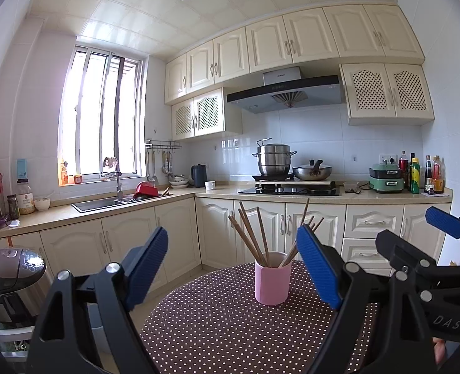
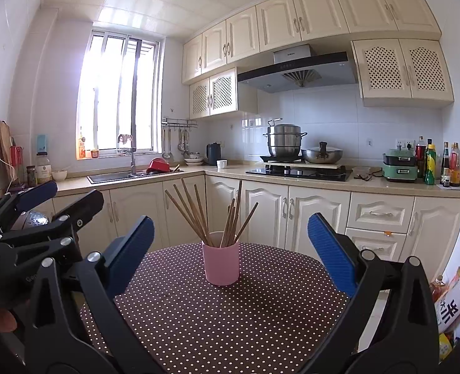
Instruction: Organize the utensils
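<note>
A pink cup (image 1: pixel 272 280) (image 2: pixel 222 261) stands upright on a round table with a brown polka-dot cloth (image 1: pixel 214 327) (image 2: pixel 230 327). Several wooden chopsticks (image 1: pixel 251 233) (image 2: pixel 192 212) stand in it, fanned out. My left gripper (image 1: pixel 232 233) is open, level, short of the cup, with nothing between its blue pads. My right gripper (image 2: pixel 231 219) is open too, aimed at the cup from slightly further right, and holds nothing. Each gripper shows at the edge of the other's view: the right gripper (image 1: pixel 417 230) and the left gripper (image 2: pixel 67 193). Both are apart from the cup.
Behind the table runs an L-shaped kitchen counter (image 1: pixel 198 193) with a sink (image 1: pixel 99 204), a stove with pots (image 1: pixel 289 187) and bottles (image 1: pixel 417 174). A rice cooker (image 1: pixel 8 268) stands low at the left. Bags (image 2: pixel 454 305) lie on the floor at the right.
</note>
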`<state>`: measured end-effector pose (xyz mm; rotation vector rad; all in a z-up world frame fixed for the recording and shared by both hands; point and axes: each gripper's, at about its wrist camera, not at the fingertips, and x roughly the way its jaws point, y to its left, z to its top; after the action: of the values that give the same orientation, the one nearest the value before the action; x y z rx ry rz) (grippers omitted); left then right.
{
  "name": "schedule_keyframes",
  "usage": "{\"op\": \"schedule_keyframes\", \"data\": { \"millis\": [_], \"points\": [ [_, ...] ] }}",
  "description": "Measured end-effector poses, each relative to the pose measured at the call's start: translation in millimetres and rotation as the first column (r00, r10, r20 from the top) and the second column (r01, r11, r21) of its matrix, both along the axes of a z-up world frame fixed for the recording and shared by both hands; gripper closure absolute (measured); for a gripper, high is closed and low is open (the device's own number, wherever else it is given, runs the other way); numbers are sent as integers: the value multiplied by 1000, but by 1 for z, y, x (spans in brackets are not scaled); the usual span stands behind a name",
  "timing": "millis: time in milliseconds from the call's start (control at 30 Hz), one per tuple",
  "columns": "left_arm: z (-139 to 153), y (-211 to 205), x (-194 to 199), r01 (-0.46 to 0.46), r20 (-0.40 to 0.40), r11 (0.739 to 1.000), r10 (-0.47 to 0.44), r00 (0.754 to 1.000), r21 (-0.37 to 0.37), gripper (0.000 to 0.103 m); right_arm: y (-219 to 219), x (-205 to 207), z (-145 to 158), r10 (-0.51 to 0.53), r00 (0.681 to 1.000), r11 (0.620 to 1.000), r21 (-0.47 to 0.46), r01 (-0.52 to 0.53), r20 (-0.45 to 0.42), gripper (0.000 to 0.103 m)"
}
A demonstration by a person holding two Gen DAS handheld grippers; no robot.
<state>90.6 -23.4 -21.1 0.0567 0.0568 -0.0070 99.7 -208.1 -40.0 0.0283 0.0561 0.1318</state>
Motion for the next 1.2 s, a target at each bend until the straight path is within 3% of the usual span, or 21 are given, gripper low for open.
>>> {"op": "schedule_keyframes", "data": {
  "millis": [1200],
  "points": [
    [-5,-2,7,5,-18,1000,-5,1000,8,20,-1,1,-2,-5,1000,1000,5,5,-10,6]
  ]
}}
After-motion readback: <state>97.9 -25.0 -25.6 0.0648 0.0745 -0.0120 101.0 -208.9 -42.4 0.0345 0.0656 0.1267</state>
